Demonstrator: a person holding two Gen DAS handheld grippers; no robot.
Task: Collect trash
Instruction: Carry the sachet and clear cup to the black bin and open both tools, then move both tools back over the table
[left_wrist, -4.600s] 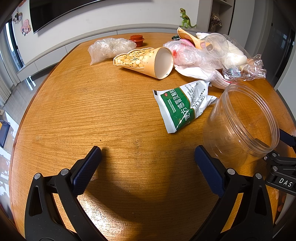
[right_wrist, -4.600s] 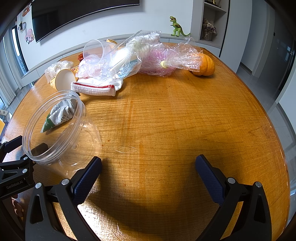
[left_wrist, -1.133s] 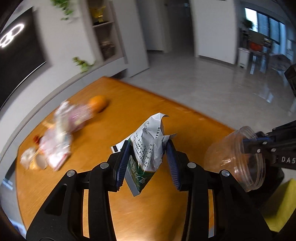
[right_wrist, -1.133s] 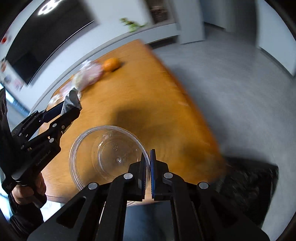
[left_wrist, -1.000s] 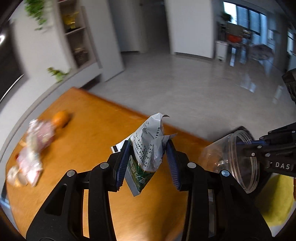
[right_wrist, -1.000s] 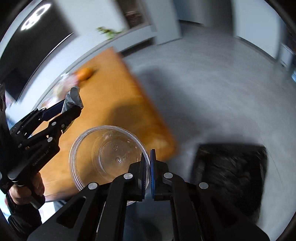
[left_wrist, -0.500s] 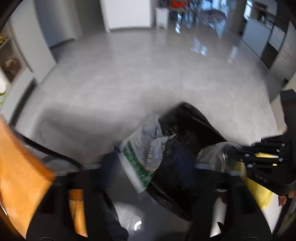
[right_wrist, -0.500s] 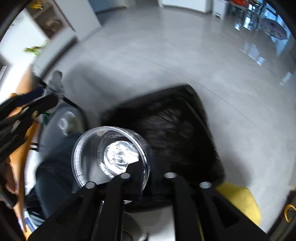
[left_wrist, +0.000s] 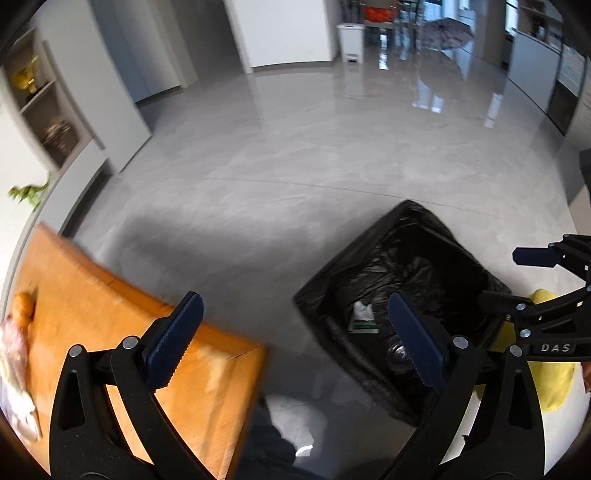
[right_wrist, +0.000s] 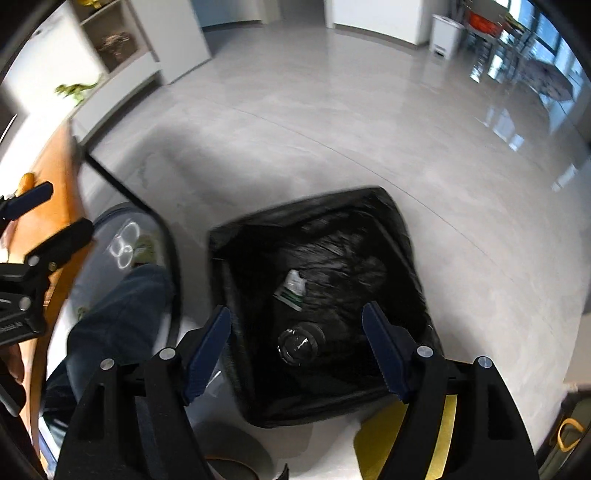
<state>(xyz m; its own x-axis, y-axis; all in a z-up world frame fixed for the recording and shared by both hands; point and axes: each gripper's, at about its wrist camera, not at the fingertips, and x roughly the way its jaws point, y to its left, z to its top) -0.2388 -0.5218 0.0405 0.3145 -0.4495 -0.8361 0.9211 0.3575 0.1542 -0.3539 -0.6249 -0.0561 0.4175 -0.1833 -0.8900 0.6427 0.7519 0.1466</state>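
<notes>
A bin lined with a black bag (left_wrist: 373, 258) (right_wrist: 258, 229) stands on the grey floor beside the table. The green and white packet (left_wrist: 362, 316) (right_wrist: 292, 286) lies inside it, and the clear plastic jar (right_wrist: 300, 344) (left_wrist: 398, 352) lies next to the packet. My left gripper (left_wrist: 295, 338) is open and empty, above the table corner and the bin's left side. My right gripper (right_wrist: 297, 352) is open and empty, directly over the bin. The right gripper also shows at the right edge of the left wrist view (left_wrist: 546, 295).
The orange wooden table (left_wrist: 92, 295) lies at the left with an orange fruit (left_wrist: 22, 301) and plastic bags on it. A person's leg in jeans (right_wrist: 110, 325) and a chair frame (right_wrist: 162, 236) are left of the bin. A yellow object (left_wrist: 554, 373) lies right of the bin.
Both grippers have opened. The packet has dropped from the left gripper and the jar from the right gripper; both now lie in the black bag.
</notes>
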